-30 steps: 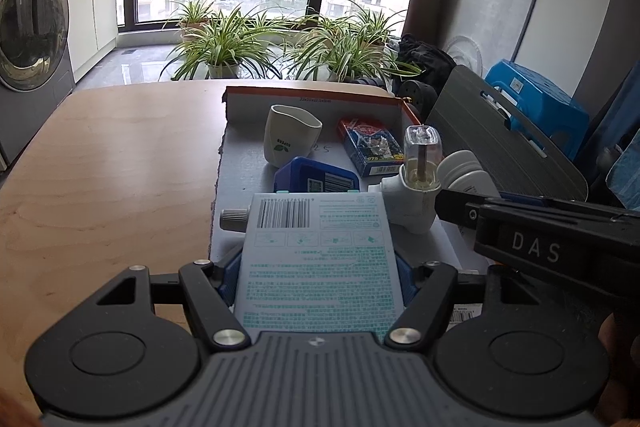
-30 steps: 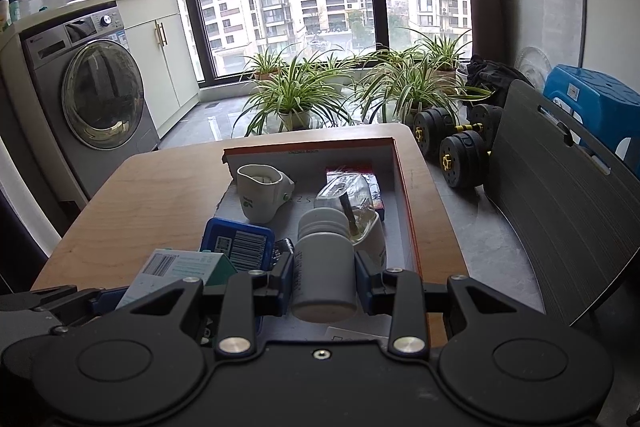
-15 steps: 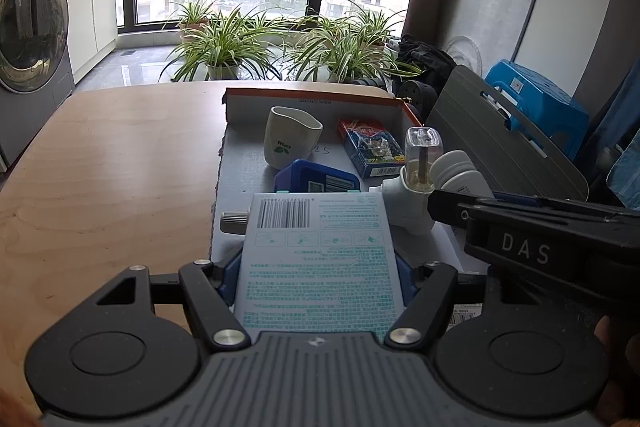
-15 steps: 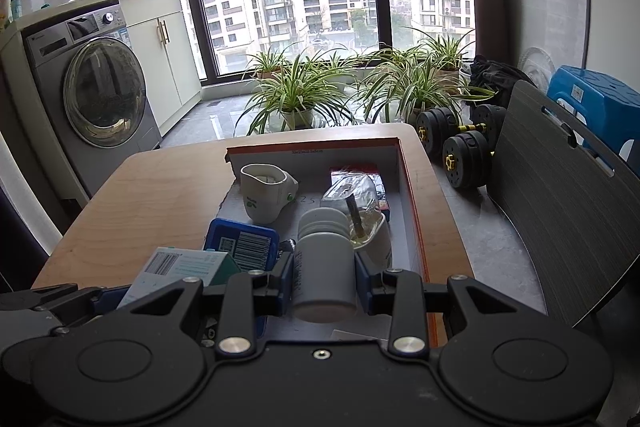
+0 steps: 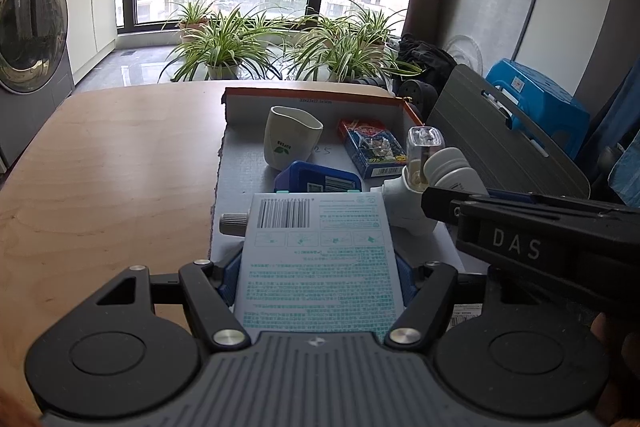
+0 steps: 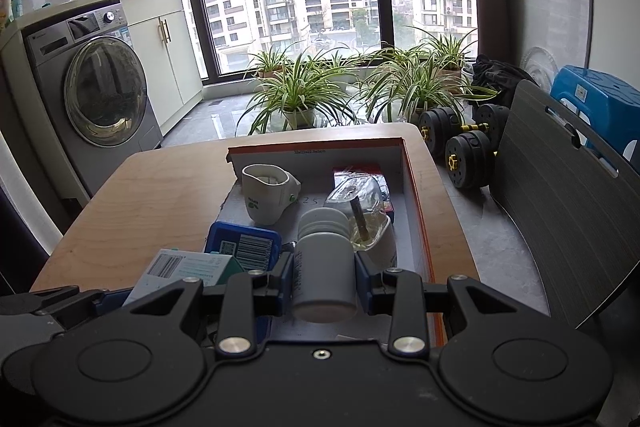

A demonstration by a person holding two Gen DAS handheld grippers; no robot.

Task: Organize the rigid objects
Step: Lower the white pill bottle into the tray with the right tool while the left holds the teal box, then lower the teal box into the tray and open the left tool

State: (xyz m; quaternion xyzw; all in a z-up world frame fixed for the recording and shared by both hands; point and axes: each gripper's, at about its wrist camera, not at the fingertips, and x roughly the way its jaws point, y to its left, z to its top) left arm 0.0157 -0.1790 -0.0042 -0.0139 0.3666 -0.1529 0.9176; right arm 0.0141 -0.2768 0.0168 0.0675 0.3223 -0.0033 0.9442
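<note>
The left tool (image 5: 318, 279) grips a pale flat box (image 5: 318, 259) and the right tool (image 6: 323, 277) a white bottle (image 6: 324, 267), long axes pointing far, over the tray's (image 6: 414, 187) near end.

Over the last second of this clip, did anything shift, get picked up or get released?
No visible change. The left gripper stays closed on the pale box with the barcode, and the right gripper stays closed on the white bottle. The cup, blue case and card pack lie as before in the shallow cardboard tray.
</note>
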